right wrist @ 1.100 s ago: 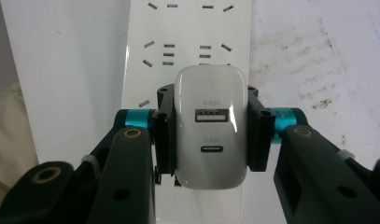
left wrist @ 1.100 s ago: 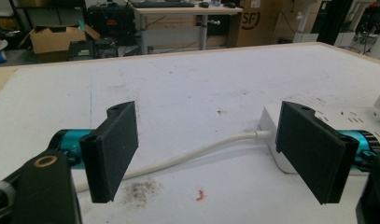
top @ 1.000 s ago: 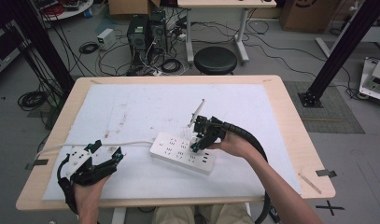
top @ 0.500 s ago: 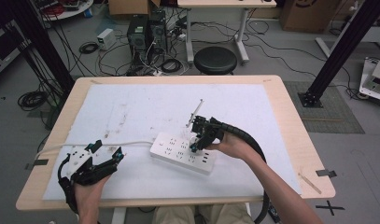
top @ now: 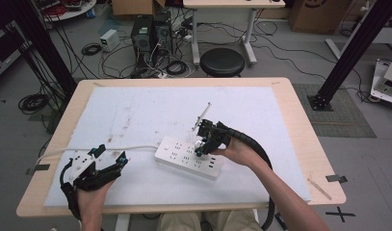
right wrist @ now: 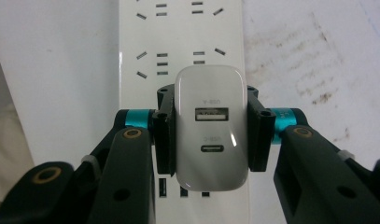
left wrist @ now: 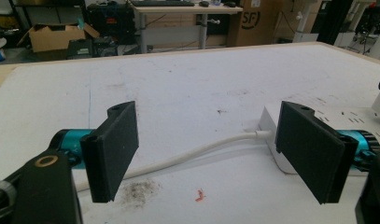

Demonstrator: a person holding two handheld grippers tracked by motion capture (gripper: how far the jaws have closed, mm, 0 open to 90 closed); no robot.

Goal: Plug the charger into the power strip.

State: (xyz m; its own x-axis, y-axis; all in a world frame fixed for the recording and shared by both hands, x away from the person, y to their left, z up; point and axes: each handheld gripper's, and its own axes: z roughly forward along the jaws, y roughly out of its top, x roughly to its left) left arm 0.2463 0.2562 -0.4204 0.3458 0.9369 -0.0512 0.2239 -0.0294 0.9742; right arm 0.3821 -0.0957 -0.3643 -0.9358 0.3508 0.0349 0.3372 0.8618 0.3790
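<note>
Right gripper view looks straight down on a white USB charger (right wrist: 211,128) clamped between the two black jaws of the right gripper (right wrist: 211,135), one pad against each of its long sides. Its face carries two ports, one wide and one slim; the labels beside them are too faint to read. Under the charger lies a white power strip (right wrist: 178,37), its rows of sockets running up past the charger; whether the charger's pins sit in a socket is hidden by its body. The strip's near end is cut off behind the jaws.

High view places the strip (top: 189,157) near the middle of the tabletop (top: 290,110), its white cable (top: 111,150) trailing leftward from it. The left gripper (top: 109,154) rests left of the strip, jaws spread wide with nothing between them.
</note>
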